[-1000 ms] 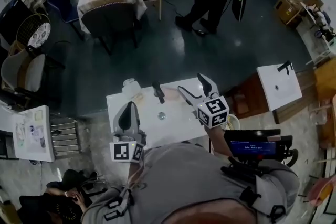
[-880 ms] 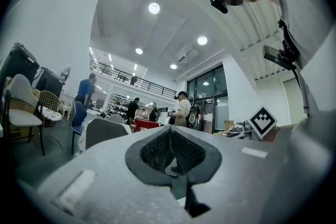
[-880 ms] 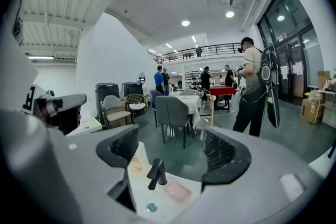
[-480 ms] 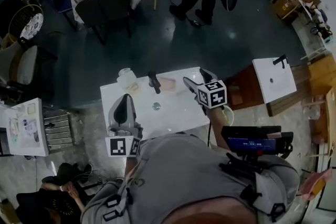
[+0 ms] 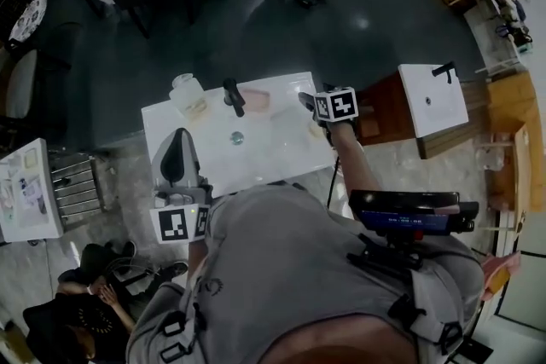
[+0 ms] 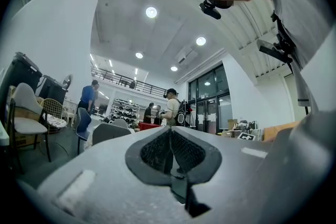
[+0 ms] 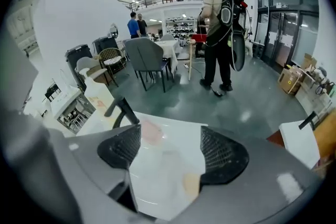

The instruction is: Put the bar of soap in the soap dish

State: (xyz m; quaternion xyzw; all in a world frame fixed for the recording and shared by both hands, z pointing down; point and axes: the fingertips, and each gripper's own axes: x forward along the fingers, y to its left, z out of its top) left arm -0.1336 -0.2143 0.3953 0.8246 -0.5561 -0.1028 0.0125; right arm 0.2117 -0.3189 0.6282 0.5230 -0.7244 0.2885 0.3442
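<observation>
Right tongs point(image 5: 309, 110) hang tilted down over the far right corner of the white counter point(image 5: 256, 170). Their jaws have just been closing a touch yet stand wide apart, gripping nothing, with only counter showing between the pads point(image 7: 224, 157). Left tongs point(image 5: 177, 139) are held about level off the near left edge, jaws pressed together and empty.

From where I stand, blur keeps me from telling soap from dish. A pink block point(image 5: 256, 101) lies flat at the far edge of the counter, just right of the black tap point(image 5: 232, 96). In the right gripper view it sits by the left pad. A tan oval piece point(image 7: 191, 183) lies nearer, just beside the right pad in that view. Between the two is a pale, see-through smear I cannot make out.

A round drain point(image 5: 236, 137) sits near the tap, toward the middle of the counter. A clear bottle point(image 5: 182, 88) stands upright at the far left corner.

Further right, well apart, is a second white basin top point(image 5: 431, 102) with its own black tap point(image 5: 443, 69). Beyond the dark floor a person with a backpack point(image 7: 218, 18) stands, and grey chairs point(image 7: 147, 57) surround a covered table to the left.
</observation>
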